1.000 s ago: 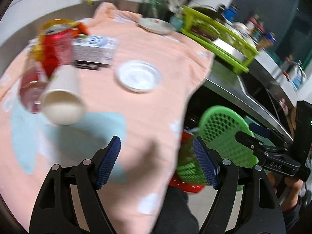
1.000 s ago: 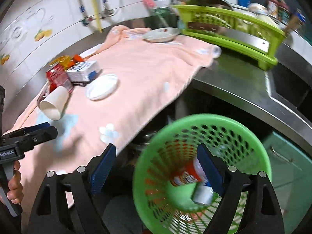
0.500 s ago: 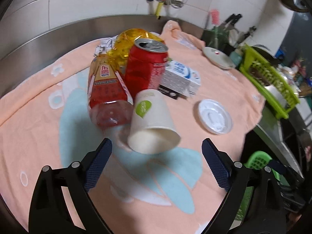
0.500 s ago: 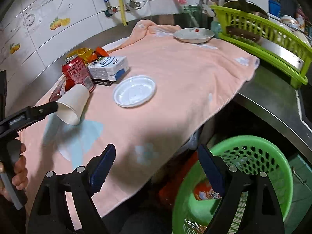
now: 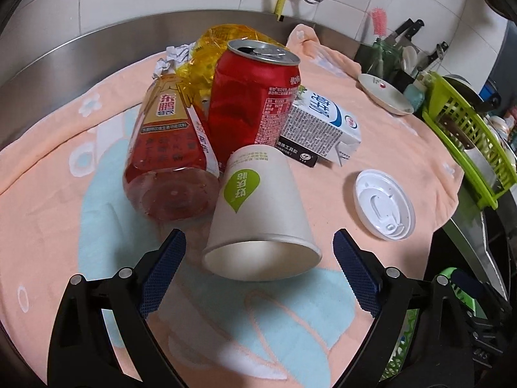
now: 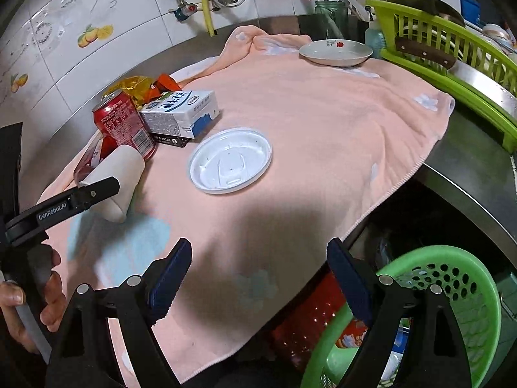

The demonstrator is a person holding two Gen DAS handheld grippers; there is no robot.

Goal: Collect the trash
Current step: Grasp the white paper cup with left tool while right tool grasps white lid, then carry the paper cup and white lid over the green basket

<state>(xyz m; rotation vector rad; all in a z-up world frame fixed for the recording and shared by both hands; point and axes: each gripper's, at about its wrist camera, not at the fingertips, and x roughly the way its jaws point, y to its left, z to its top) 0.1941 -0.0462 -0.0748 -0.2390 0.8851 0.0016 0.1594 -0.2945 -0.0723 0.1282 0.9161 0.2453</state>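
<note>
1. Lying on its side on the peach towel [image 5: 381,135], the paper cup [image 5: 258,203] points its open mouth toward the left gripper [image 5: 258,274], its base back against the red can [image 5: 255,103]; its long axis runs along the line the gripper looks down.
2. The left gripper's jaws stand wide, having just been opening, and the cup's rim sits between the two blue pads [image 5: 161,271] without touching either.
3. Left of the cup, a plastic bottle [image 5: 168,158] with a red and gold label also lies on its side, bottom toward the camera, neck away – it touches the cup's side.
4. The red can stands upright behind the cup, tab opened, with a crumpled yellow wrapper [image 5: 206,61] behind it.
5. Right of the can, a milk carton [image 5: 320,126] lies flat, its long axis slanting toward the right.
6. Further right, a white plastic lid [image 5: 384,208] rests apart from the rest on the towel.
7. In the right wrist view, the right gripper [image 6: 258,278] hangs with jaws wide and nothing between them, over the towel's hanging edge.
8. Below the counter edge, the green basket [image 6: 465,278] already holds some trash – a red-printed piece shows, the rest is hidden by the gripper.
9. A hand [image 6: 29,304] grips the left gripper's handle at the left edge of that view.
</note>
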